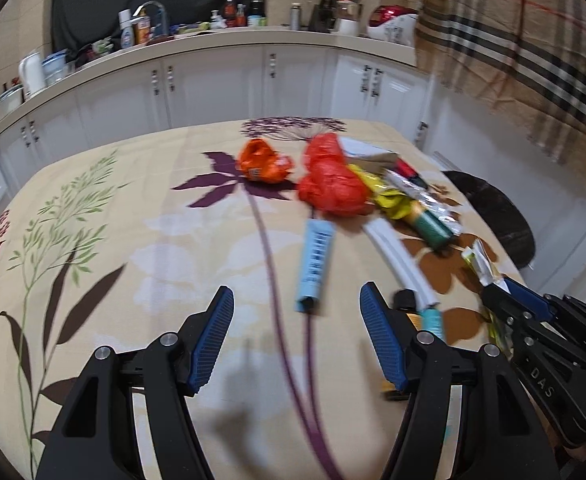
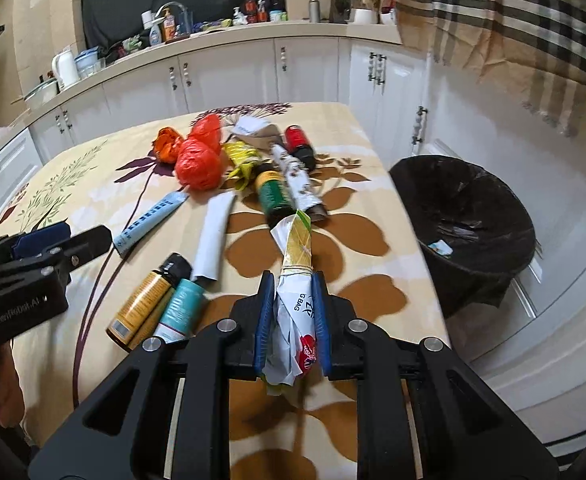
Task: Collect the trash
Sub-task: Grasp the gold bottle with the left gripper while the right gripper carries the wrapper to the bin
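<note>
Right claw (image 2: 291, 300) gripping wrapper (image 2: 295, 280), bin (image 2: 493, 216) beside

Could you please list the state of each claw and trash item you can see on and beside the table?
Left claw: open, empty, above the table.
Right claw: shut on the crumpled wrapper.
Trash bin: open, lined with a black bag, on the floor beside the table.
Light blue tube: lying flat, untouched.
Red plastic bag: balled up on the table.
Green can: lying on its side.
</note>
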A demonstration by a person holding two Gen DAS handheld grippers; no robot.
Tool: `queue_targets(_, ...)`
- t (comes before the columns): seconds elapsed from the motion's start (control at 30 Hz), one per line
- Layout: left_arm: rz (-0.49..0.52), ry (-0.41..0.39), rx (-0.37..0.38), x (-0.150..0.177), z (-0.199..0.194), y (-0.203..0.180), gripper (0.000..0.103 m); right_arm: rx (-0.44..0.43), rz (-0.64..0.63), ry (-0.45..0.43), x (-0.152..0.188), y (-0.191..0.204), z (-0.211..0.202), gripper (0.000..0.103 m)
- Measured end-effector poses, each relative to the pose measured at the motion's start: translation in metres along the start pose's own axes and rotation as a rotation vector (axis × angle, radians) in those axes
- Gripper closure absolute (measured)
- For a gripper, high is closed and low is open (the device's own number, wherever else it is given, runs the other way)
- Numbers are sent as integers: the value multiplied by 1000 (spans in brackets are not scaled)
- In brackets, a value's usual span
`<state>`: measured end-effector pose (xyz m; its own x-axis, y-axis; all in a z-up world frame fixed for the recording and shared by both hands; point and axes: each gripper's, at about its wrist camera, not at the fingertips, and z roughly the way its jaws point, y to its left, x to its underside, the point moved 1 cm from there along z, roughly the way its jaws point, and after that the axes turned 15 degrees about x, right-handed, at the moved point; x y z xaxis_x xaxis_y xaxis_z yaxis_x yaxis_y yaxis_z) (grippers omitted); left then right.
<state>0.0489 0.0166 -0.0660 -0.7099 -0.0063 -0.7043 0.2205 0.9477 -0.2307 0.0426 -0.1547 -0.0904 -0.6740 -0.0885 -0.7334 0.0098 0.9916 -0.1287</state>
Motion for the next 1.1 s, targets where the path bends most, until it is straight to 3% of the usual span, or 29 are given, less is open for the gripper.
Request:
queue_targets(0.4, 79, 25, 49, 15, 9, -37, 40, 5, 76, -19, 12, -30, -5, 84)
queue_targets(0.57, 105, 61, 61, 23, 18, -42, 64, -5, 92, -23, 15, -34, -7, 84)
queue_targets(0.73, 117, 73, 83, 30, 22, -45, 76, -8, 99, -26, 16, -36, -8, 84)
queue_targets(1.1, 132, -7, 56, 29, 6, -43, 78, -7, 99, -47, 14, -36, -10, 84)
